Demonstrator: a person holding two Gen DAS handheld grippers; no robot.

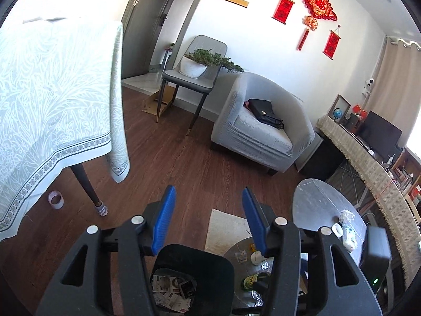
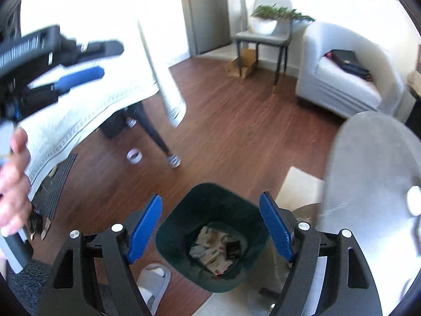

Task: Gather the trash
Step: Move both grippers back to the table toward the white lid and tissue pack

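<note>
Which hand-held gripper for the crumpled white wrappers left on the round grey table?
Likely right: the right hand-held gripper is empty over the dark bin, with the round grey table on its side.

Trash (image 2: 214,247) lies in the bin (image 2: 210,197), on the floor (image 2: 236,131) beside the round table (image 2: 368,158).
</note>
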